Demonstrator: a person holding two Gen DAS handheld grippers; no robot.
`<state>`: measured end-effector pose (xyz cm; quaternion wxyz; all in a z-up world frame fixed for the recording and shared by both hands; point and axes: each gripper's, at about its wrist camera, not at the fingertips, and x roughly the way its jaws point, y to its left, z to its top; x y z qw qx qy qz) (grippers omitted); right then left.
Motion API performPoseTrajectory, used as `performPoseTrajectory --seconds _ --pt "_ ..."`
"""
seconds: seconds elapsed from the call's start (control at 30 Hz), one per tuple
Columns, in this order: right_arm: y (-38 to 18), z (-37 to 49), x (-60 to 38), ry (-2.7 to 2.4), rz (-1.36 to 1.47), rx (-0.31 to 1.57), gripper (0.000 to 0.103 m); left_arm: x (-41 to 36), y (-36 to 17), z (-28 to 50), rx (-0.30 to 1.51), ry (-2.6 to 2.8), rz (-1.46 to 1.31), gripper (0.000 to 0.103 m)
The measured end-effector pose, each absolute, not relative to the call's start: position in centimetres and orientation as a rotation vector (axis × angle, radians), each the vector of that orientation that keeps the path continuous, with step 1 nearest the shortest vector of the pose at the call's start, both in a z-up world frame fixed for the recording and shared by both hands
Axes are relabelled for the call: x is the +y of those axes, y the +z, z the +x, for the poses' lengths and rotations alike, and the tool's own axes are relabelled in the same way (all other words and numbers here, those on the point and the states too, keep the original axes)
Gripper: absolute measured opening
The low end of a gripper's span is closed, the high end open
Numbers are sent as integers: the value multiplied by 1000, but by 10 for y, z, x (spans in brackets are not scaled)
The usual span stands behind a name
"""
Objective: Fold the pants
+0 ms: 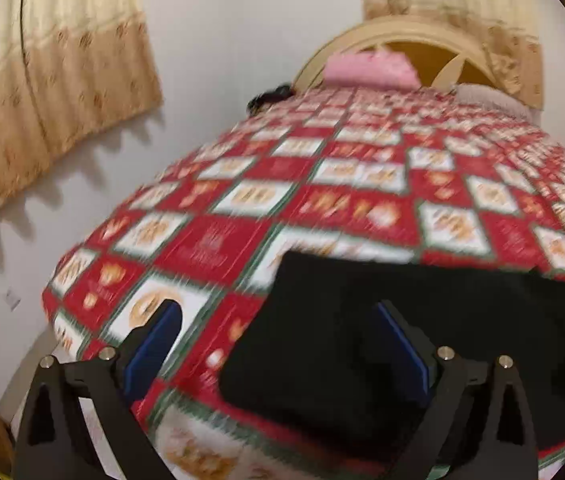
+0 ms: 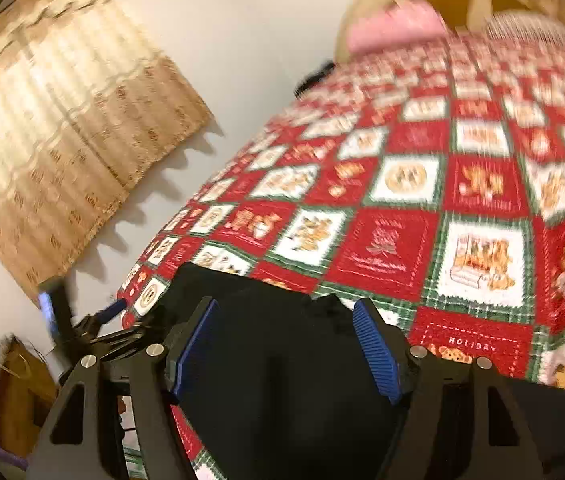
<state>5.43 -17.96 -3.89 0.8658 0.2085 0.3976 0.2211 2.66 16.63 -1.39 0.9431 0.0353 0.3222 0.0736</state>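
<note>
- The left hand-held gripper [image 1: 282, 344] hangs over the near left part of the bed [image 1: 362, 184], jaws spread, nothing pinched.
- The black pants [image 1: 382, 340] lie folded on the checked bedspread at the bed's near edge, long axis running left to right. Their left end sits partly between the left jaws; the rest stretches off rightward.
- The right hand-held gripper [image 2: 286, 344] is also spread, with the pants [image 2: 282, 380] directly beneath and bunched cloth near the right pad, none of it gripped.
- Both hands look about equally near, one at each end.
- Only the right wrist view shows the left hand-held gripper [image 2: 82, 312], at the cloth's far left; only the left view shows the cloth's straight far edge.
</note>
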Motion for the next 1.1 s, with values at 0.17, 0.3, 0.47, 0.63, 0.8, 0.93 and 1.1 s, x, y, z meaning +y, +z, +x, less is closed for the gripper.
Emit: performPoseTrajectory --seconds 0.17,0.3,0.47,0.63,0.8,0.93,1.1 --pt "-70 73 -157 488 455 955 71 139 -29 46 710 91 84 98" --pt "-66 63 -152 533 397 980 71 136 -57 45 778 84 67 99" --pt "-71 77 -149 549 420 1017 71 134 -57 38 759 112 54 103" --pt "-75 104 -131 569 472 1015 72 133 -58 37 757 118 69 103" --pt "-74 113 -134 545 470 977 73 133 -60 39 746 120 82 103" --pt "-79 119 -161 526 585 966 66 131 -61 38 739 124 91 103" --pt "-78 118 -184 541 674 1021 56 133 -60 39 738 120 80 103"
